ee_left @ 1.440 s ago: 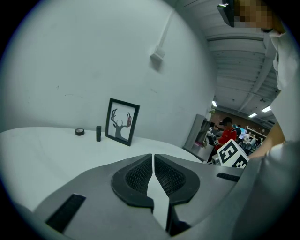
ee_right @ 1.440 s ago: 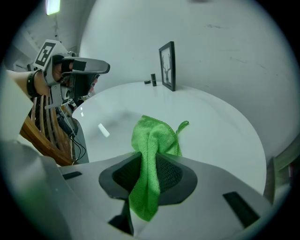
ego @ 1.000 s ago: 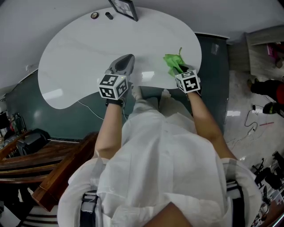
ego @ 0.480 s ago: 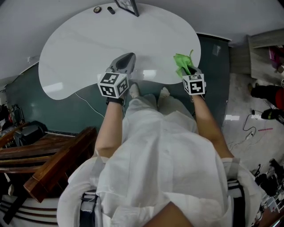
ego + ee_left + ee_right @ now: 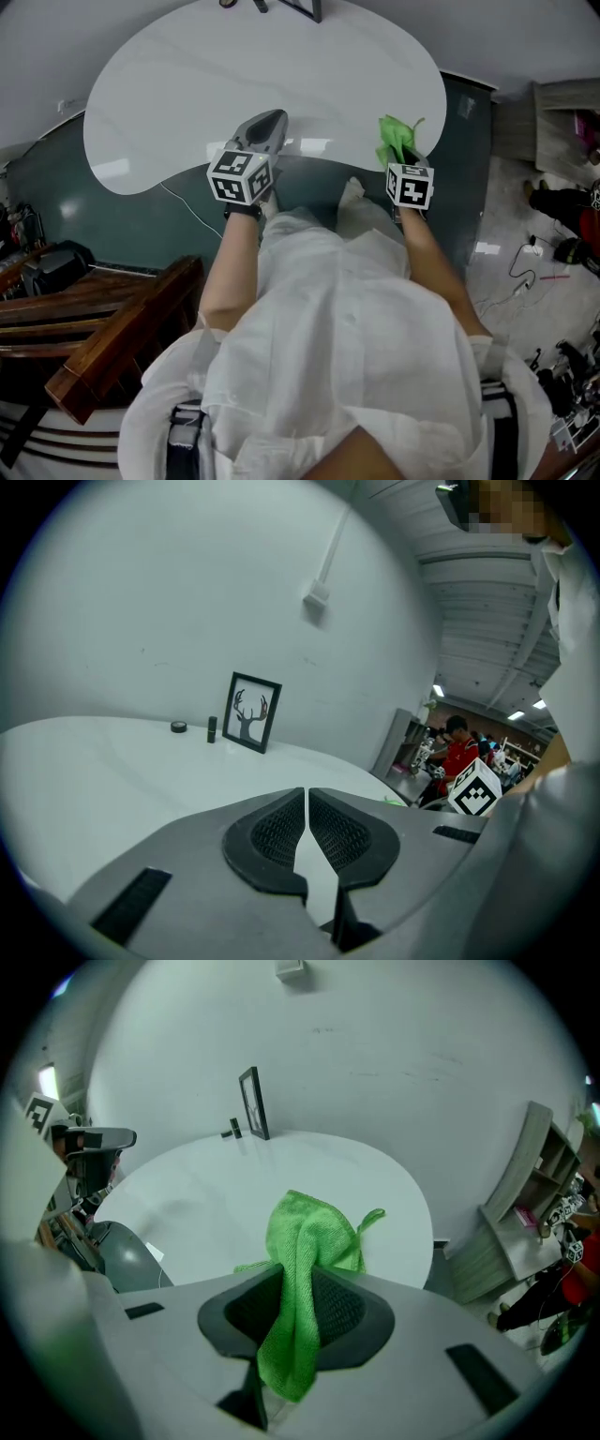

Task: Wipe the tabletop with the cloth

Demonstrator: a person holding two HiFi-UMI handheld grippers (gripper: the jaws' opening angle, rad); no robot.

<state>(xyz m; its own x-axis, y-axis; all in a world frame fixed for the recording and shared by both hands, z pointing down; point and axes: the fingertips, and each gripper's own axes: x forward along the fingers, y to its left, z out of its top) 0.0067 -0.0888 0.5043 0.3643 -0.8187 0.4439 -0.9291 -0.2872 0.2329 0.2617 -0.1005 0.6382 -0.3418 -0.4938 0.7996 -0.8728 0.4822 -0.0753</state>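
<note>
The right hand-held gripper (image 5: pixel 298 1309) is clamped on the green cloth (image 5: pixel 307 1232), whose bunched free end sticks out ahead of the jaws at the near right edge of the white worktop (image 5: pixel 187 94). Nearly all of that surface lies ahead and to the left of the cloth, so the wipe probably calls for a leftward sweep. The left hand-held gripper (image 5: pixel 307 808), jaws together on nothing, hangs at the near edge, well apart from the cloth.

head view: above the person (image 5: pixel 337 328), steeply down on the tabletop (image 5: pixel 187 84) | left gripper view: low, skimming toward the wall (image 5: pixel 141 592) | right gripper view: higher, cloth (image 5: pixel 300 1269) close up | shared: picture frame (image 5: pixel 247 712) (all three)
</note>
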